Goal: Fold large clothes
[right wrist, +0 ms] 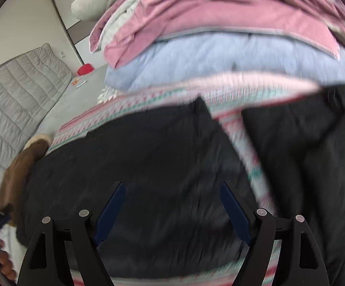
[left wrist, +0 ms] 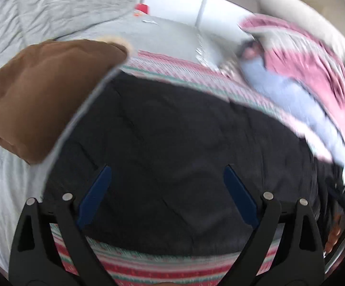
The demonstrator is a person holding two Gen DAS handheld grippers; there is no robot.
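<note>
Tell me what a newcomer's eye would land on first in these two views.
The big black garment fills the middle of both views, spread over a striped pink, red and green blanket, with both tools, left and right, open above it. Next comes the heap of pink and pale blue clothes behind it, then the brown garment at its left edge.
</note>
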